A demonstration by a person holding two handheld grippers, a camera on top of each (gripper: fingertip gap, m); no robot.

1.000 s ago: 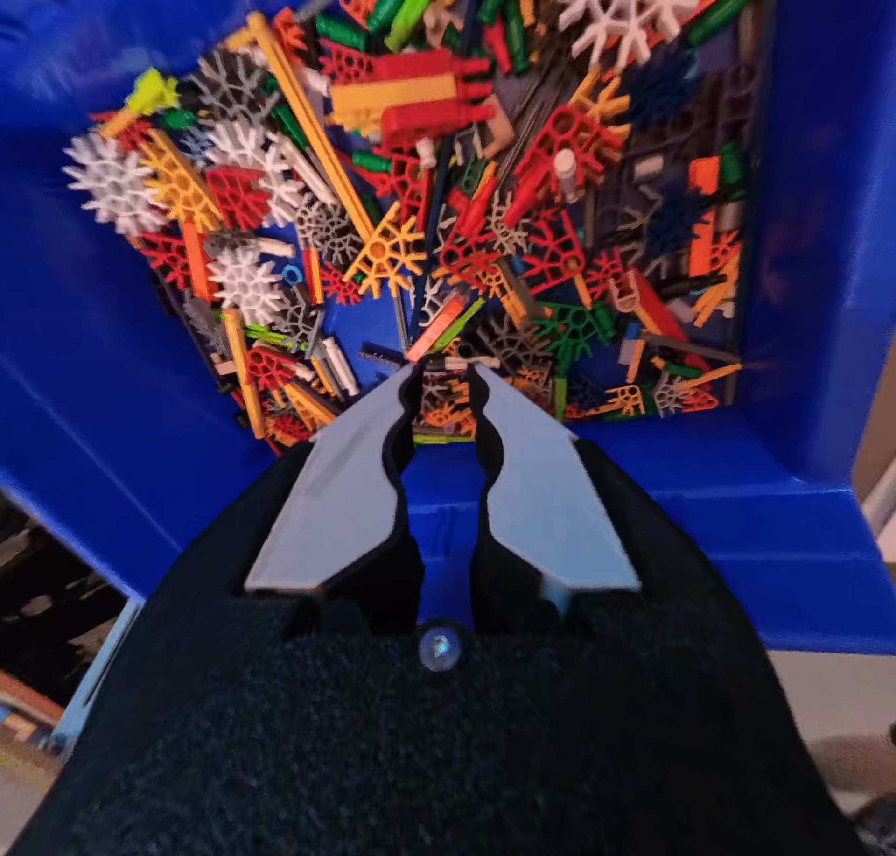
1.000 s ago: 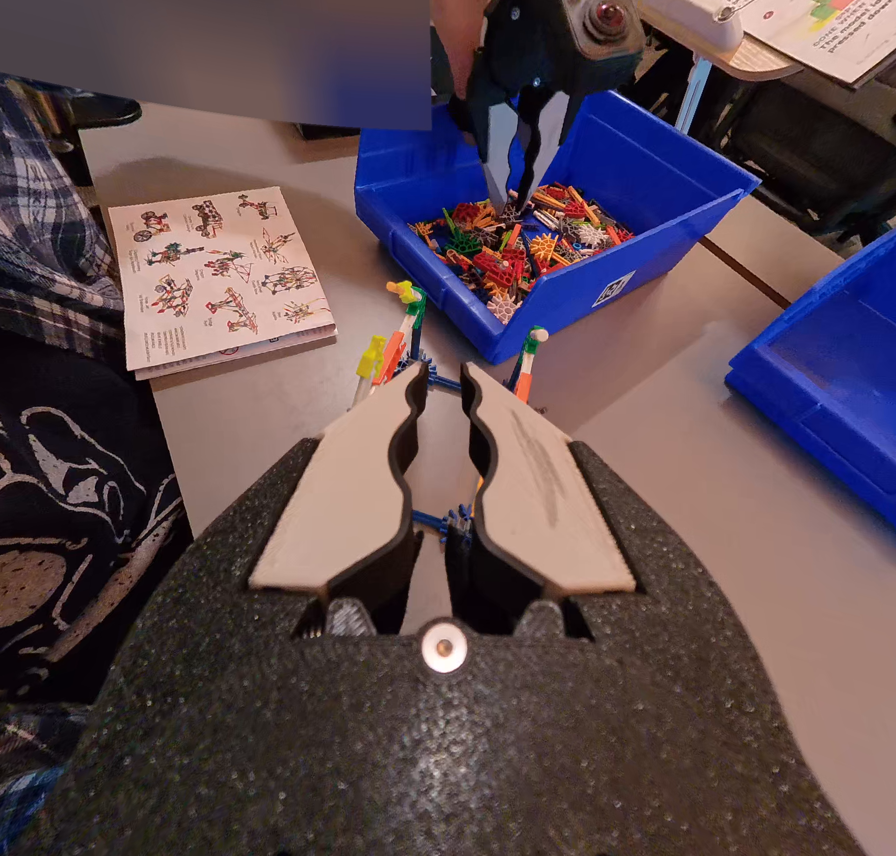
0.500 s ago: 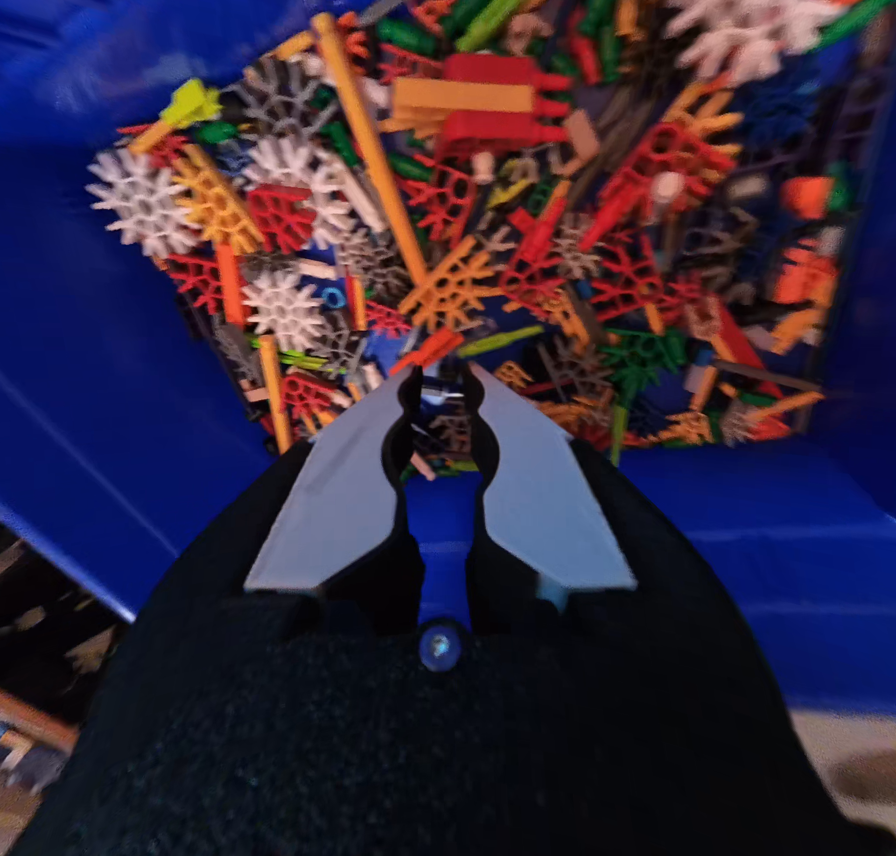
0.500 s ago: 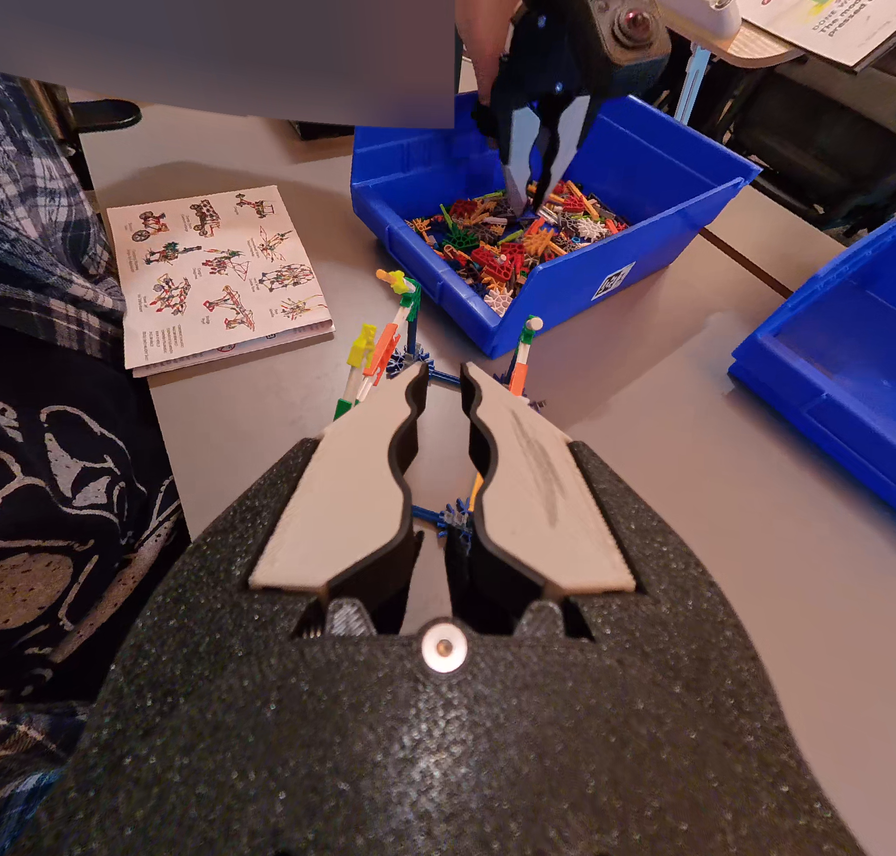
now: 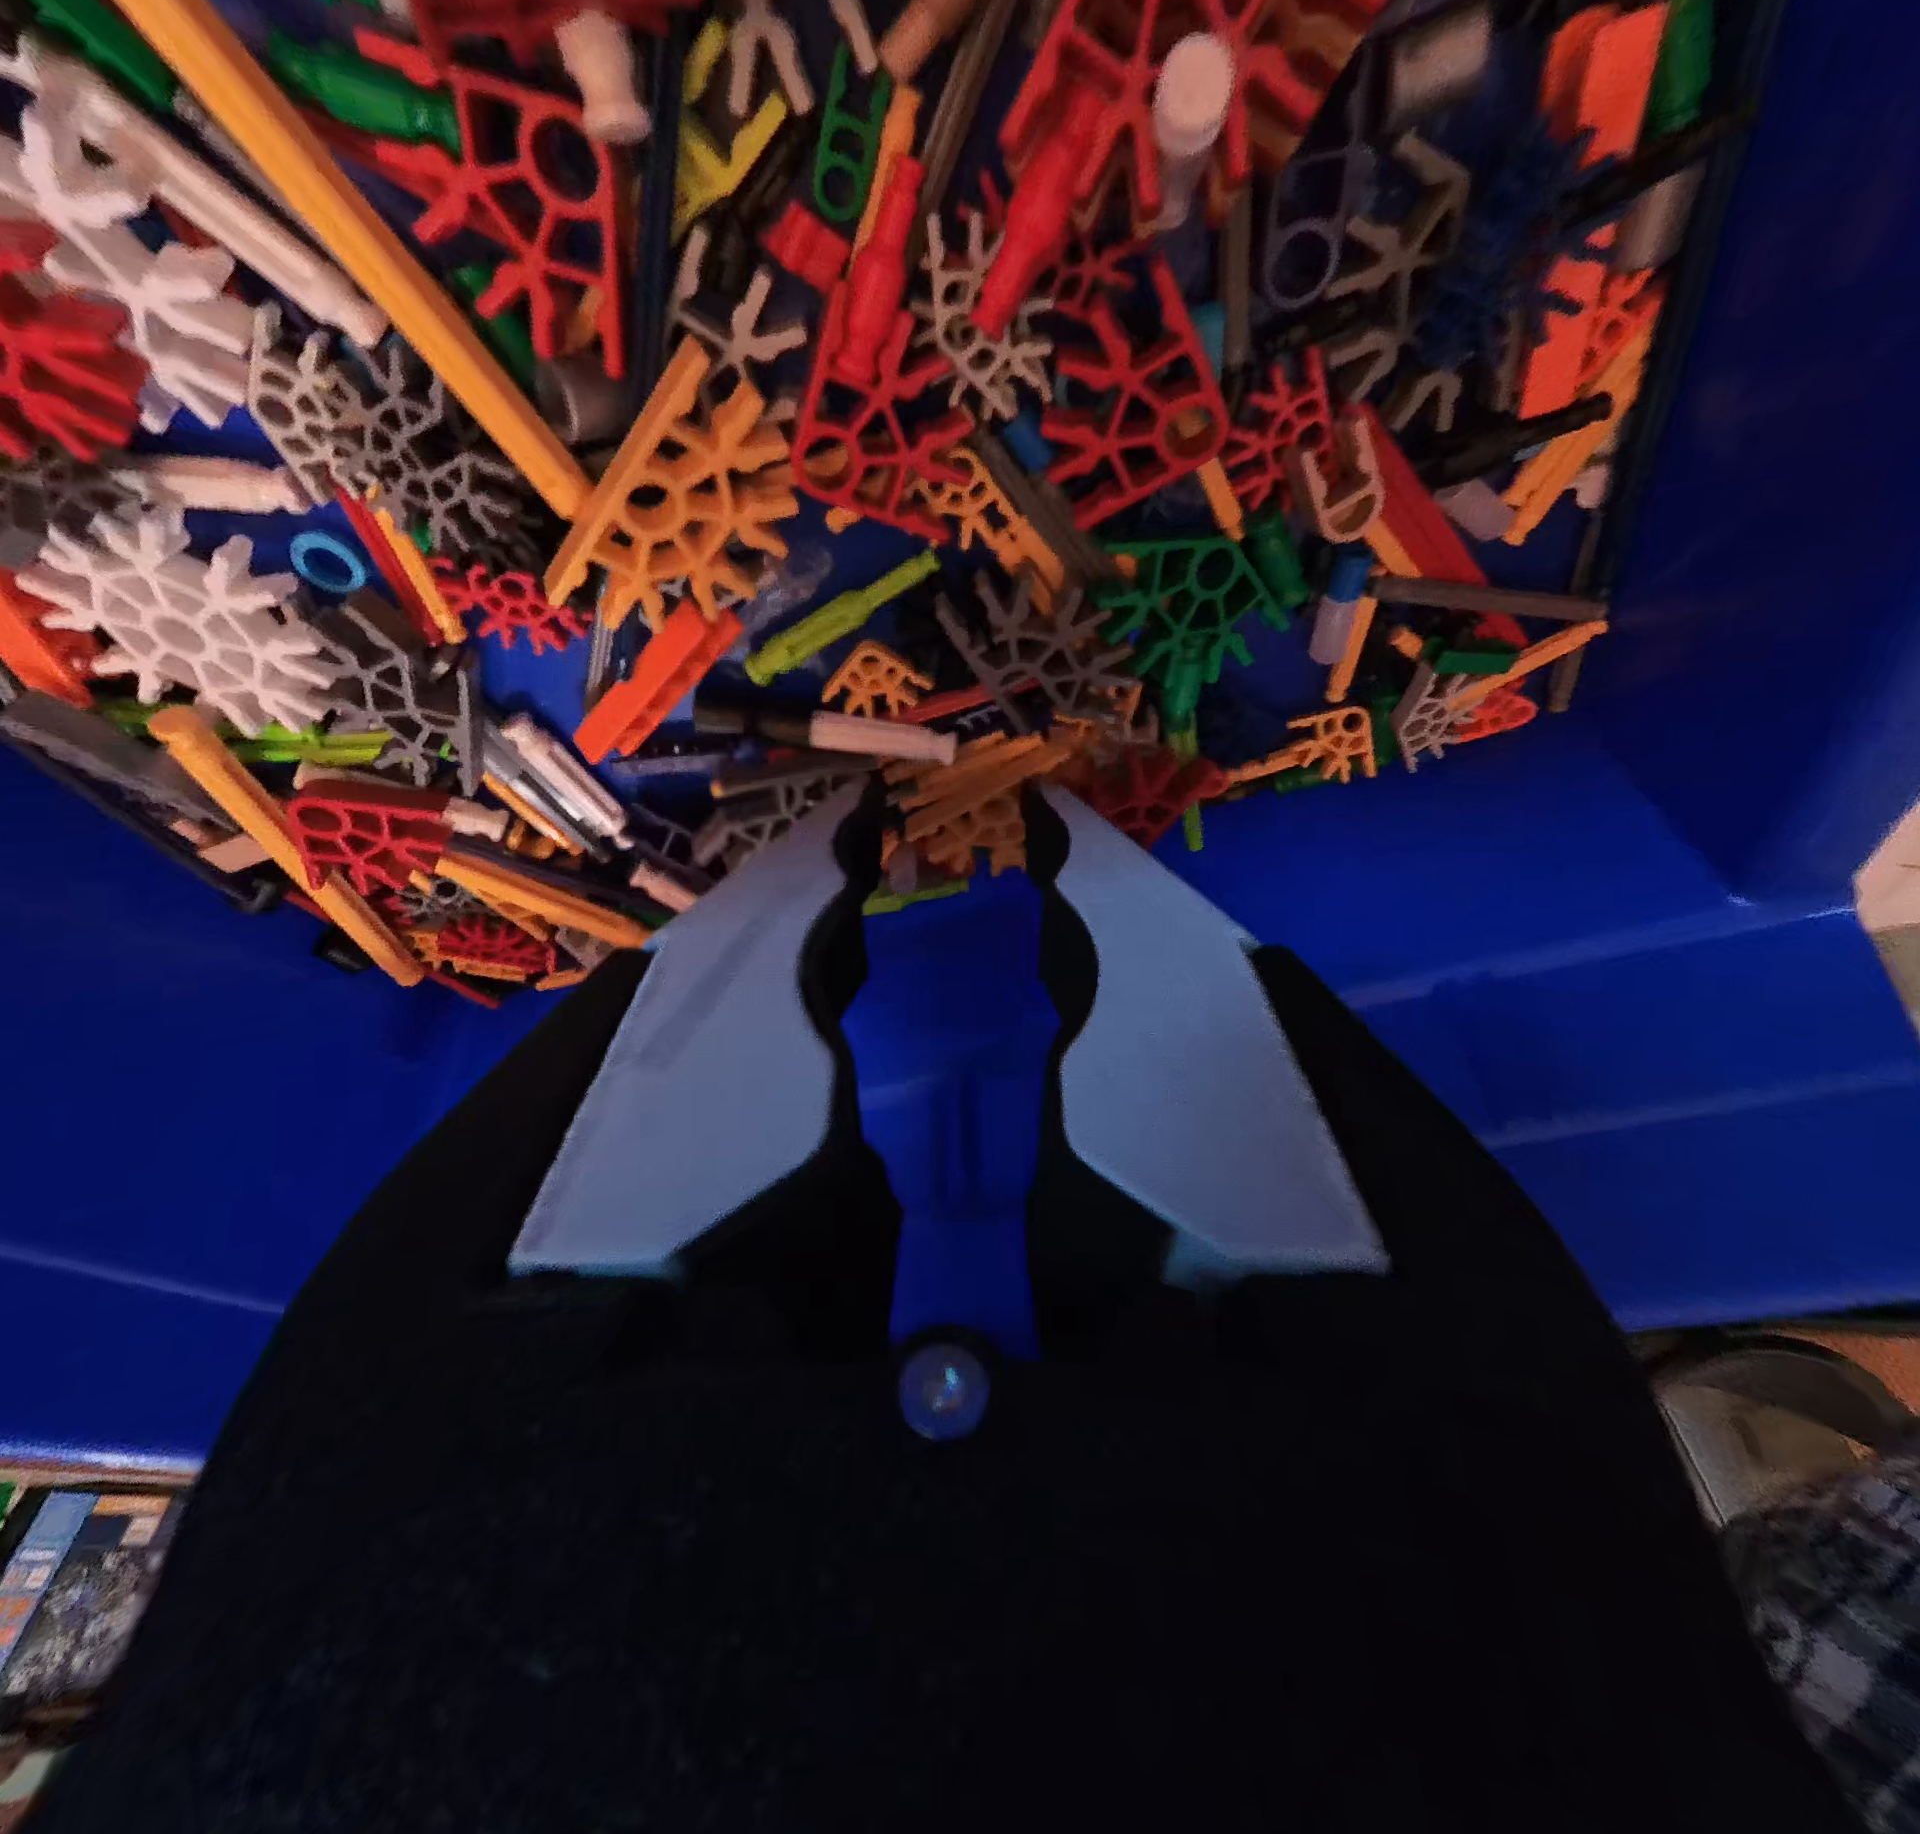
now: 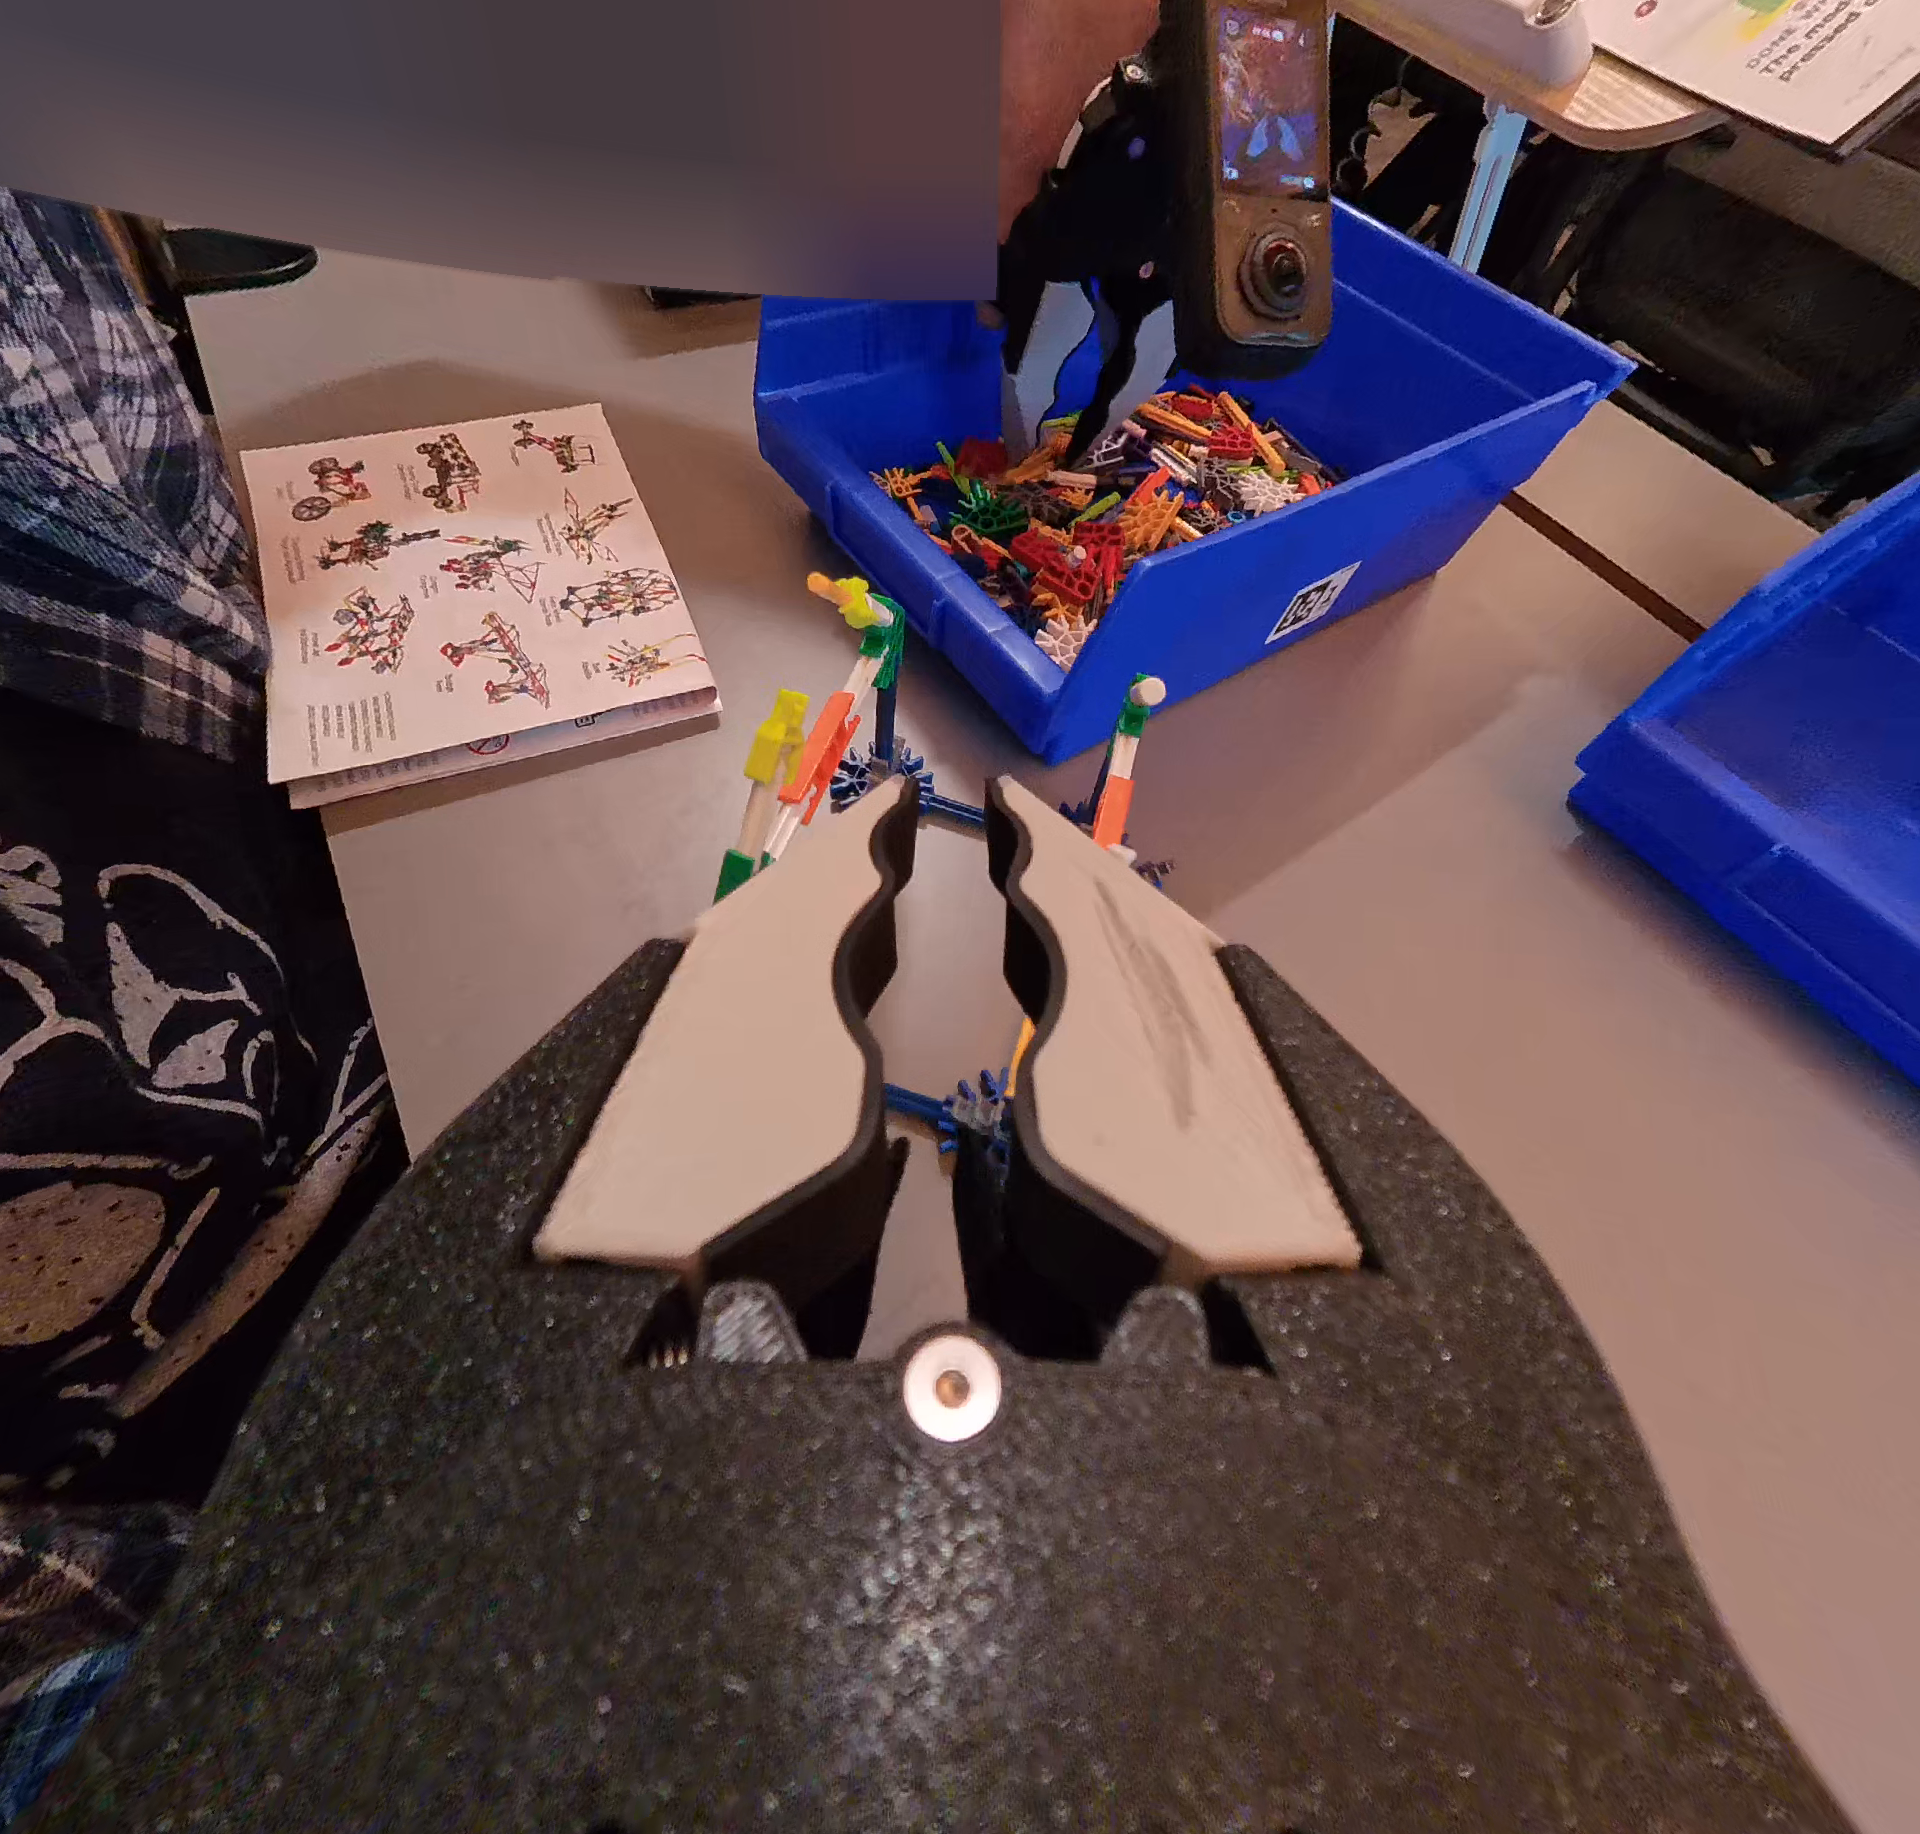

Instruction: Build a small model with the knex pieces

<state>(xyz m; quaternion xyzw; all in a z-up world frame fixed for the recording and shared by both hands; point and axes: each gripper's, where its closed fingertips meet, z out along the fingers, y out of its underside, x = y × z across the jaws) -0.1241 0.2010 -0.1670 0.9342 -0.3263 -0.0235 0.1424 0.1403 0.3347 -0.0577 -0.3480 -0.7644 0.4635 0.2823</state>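
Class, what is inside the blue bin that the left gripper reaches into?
The blue bin holds loose colourful construction-toy rods and connectors. Left gripper jaws dip into them; pieces beneath the pile stay hidden.

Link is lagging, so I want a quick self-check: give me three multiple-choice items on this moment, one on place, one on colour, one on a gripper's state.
1. Where are the left gripper tips?
A. over the booklet
B. down in the blue bin among loose pieces
C. above the bare table

2. What colour are the pieces between those tips?
A. white
B. purple
C. orange

3. How do the right gripper jaws stand?
A. open, straddling the small model on the table
B. shut on a rod
C. shut on the booklet

Answers: 1 B, tips reach the pile; 2 C, an orange cluster sits there; 3 A, a gap shows between them.
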